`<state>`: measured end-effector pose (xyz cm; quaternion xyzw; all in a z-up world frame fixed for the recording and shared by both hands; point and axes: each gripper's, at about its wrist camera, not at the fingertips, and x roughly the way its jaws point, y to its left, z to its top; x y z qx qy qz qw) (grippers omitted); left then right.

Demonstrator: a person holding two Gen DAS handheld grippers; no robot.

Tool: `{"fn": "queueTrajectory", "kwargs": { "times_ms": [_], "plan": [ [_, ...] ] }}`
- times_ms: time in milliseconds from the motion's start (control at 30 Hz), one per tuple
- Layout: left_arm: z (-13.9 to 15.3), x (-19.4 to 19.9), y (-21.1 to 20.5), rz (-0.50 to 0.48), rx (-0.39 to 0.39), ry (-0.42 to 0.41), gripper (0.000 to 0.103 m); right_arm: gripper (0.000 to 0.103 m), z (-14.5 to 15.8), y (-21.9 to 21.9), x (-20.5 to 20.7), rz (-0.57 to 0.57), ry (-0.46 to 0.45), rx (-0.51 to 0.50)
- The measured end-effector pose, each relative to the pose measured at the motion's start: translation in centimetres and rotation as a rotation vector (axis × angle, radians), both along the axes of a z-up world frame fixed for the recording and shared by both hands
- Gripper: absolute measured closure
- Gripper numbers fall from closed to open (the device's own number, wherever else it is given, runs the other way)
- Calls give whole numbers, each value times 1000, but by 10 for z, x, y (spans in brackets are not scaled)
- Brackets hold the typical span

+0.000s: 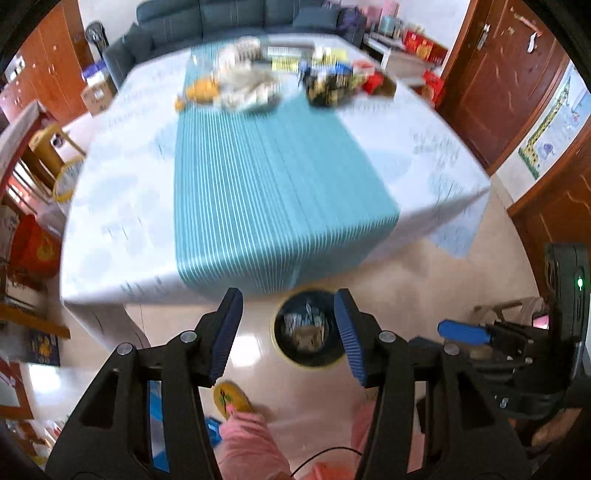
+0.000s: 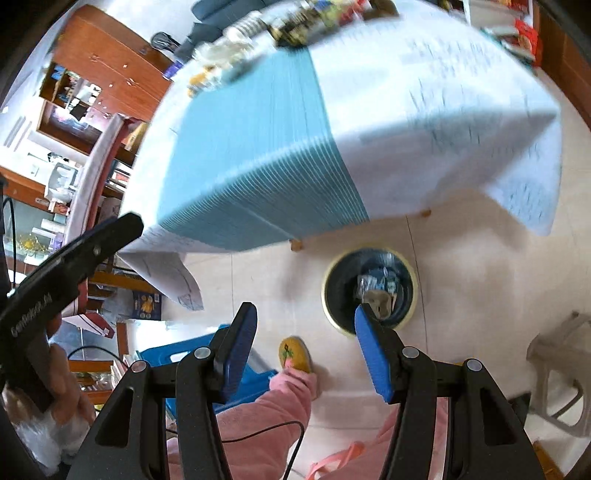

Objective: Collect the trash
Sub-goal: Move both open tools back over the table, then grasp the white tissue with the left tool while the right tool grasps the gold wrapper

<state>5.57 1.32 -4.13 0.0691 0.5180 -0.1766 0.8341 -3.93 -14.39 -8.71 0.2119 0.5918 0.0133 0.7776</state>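
A round black trash bin with a yellow rim (image 1: 280, 352) stands on the floor by the table's near edge, with wrappers inside; it also shows in the right wrist view (image 2: 334, 266). My left gripper (image 1: 288, 339) is open and empty above the bin. My right gripper (image 2: 304, 350) is open and empty, just left of the bin; it also shows at the right of the left wrist view (image 1: 461, 332). Blurred trash lies at the far end of the table: pale wrappers (image 1: 247, 86), dark packets (image 1: 332, 83), an orange item (image 1: 201, 90).
The table (image 1: 118, 206) has a white cloth with a teal striped runner (image 1: 266, 192). A person's pink-clad legs and yellow slipper (image 2: 295, 356) stand below. A blue stool (image 2: 258, 369), a beige plastic stool (image 2: 557, 373), wooden cabinets and a sofa (image 1: 236, 14) surround.
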Motion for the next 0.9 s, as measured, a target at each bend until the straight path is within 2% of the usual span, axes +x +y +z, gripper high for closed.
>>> {"fn": "queueTrajectory", "kwargs": {
  "times_ms": [133, 267, 433, 500, 700, 733, 800, 900],
  "plan": [
    [40, 7, -4, -6, -28, -75, 53, 47, 42, 6, 19, 13, -82, -27],
    [73, 21, -6, -3, -77, -122, 39, 47, 84, 4, 43, 34, -172, -74],
    [105, 45, -10, -8, -114, -176, 35, 47, 122, -1, 83, 45, -254, -130],
    [113, 58, -11, -5, -117, -187, 20, 47, 136, -3, 98, 45, -277, -147],
    [131, 114, -15, 21, -130, -211, 18, 47, 155, -9, 151, 59, -331, -205],
    [133, 124, -17, 20, -127, -216, 17, 47, 155, -12, 162, 63, -335, -223],
    [133, 145, -21, 7, -121, -211, 6, 47, 153, -17, 182, 67, -336, -243],
    [127, 179, -26, 5, -120, -180, 5, 47, 144, -29, 213, 58, -328, -251]
  ]
}}
